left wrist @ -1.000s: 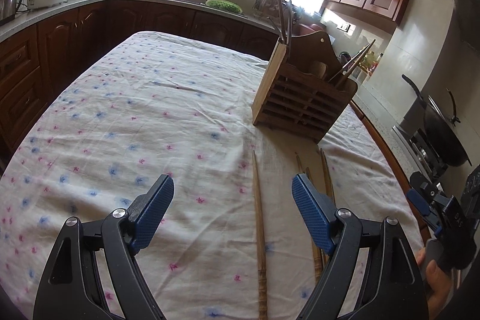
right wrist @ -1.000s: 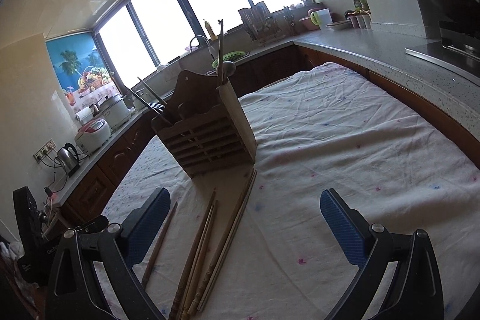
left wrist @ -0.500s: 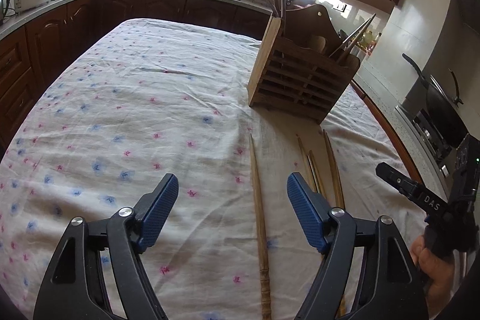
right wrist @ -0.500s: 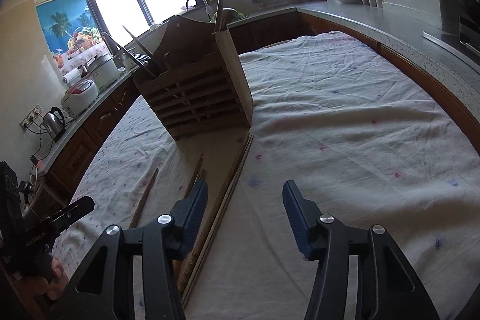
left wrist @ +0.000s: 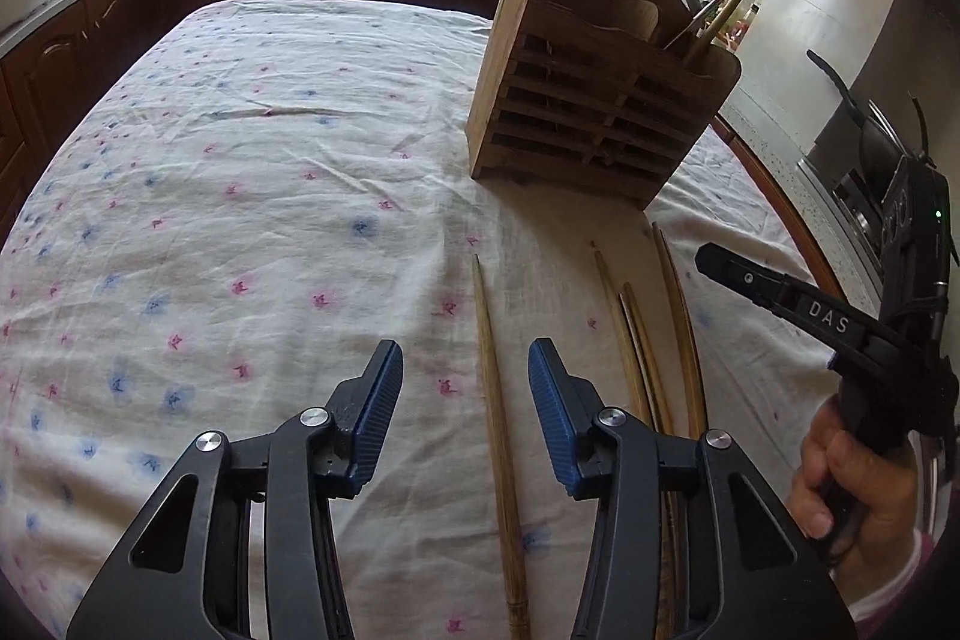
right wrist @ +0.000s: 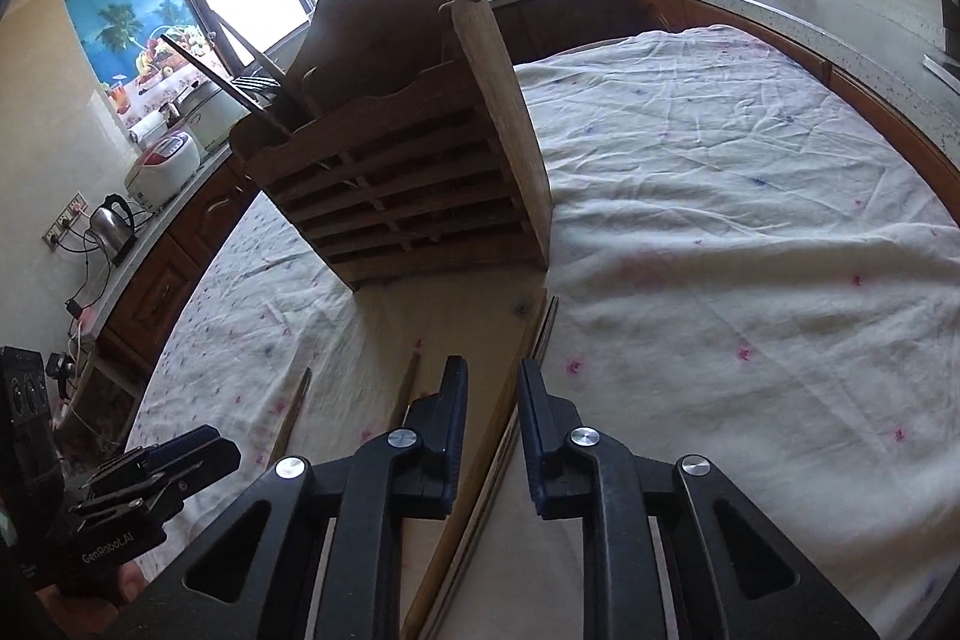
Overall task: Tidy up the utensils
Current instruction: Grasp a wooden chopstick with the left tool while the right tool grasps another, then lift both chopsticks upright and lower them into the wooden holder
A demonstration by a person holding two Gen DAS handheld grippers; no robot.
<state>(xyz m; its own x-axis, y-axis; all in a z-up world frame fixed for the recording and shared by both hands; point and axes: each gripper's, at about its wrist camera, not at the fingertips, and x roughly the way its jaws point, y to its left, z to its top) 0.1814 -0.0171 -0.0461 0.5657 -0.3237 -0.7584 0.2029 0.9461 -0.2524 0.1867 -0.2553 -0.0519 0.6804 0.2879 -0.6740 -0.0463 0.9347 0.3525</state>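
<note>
Beside right wrist only, kettle (right wrist: 111, 220), outlet (right wrist: 65, 219)

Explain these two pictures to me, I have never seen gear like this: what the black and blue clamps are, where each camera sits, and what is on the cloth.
No robot here: a person holds a hand-operated clamp in each hand, and a camera on each looks forward along its two fingers. One picture is from the left tool, the other from the right tool. Each view also catches the other tool at its edge, and the left view shows the hand gripping it.

On the flowered tablecloth stands a slatted wooden utensil holder with a few utensils already in it. In front of it lie loose wooden chopsticks.

Both tools are closing. The left one straddles a single chopstick; its pads do not touch it yet. The right one is narrowing around a pair of chopsticks, apparently not yet gripped.
</note>
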